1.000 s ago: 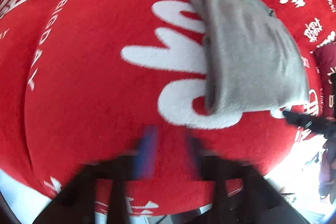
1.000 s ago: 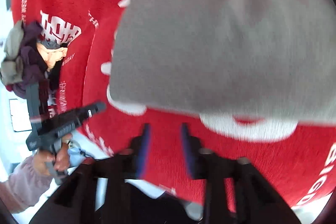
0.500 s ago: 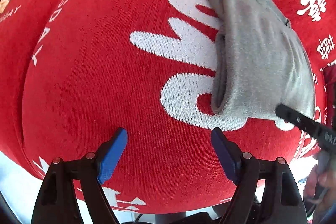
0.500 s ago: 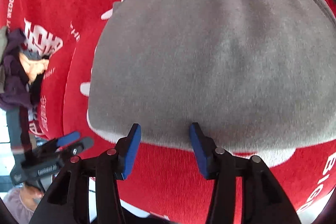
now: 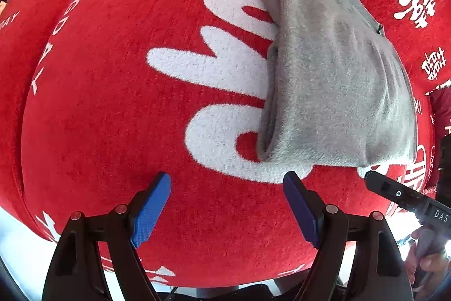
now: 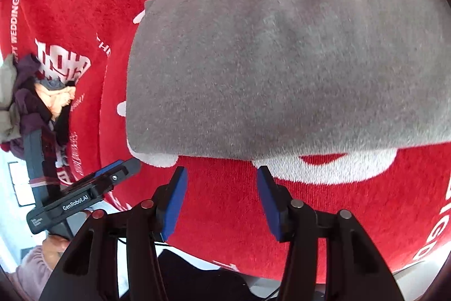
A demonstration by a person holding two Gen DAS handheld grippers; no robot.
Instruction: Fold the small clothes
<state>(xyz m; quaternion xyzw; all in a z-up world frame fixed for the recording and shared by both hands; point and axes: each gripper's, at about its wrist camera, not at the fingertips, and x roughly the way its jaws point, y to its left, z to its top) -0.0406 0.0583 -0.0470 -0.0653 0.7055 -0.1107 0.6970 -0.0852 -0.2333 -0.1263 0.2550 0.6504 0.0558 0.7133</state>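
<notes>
**Both grippers empty, grey garment folded on the red cloth**

Left wrist view: my left gripper [image 5: 227, 188] points down at the red printed cloth [image 5: 98, 117], jaws wide apart, nothing between the blue pads [image 5: 150, 212]. They have just been opening further. The grey garment [image 5: 332, 81] lies up and to the right, already doubled over, with a rolled fold edge facing me and the ribbed neckline on its far side. The right gripper's tip pokes in at the lower right, just beside the garment's near corner.

Right wrist view: my right gripper [image 6: 221, 177] sits just short of the garment's [image 6: 282, 52] near hem, jaws about half open, nothing gripped. They have just been opening a little. The pads [image 6: 173, 202] are over bare cloth, not on fabric. A heap of other clothes [image 6: 36, 100] waits at far left, well apart; the left gripper shows below it.

Handling (my read): soft fleecy knit, light, limp, no stiffness, so it will sag and drag on the pile of the cloth. I'd pinch the near hem through both layers, one gripper per corner, then lift low and lay it over. A single-layer grab would probably peel the fold open.
</notes>
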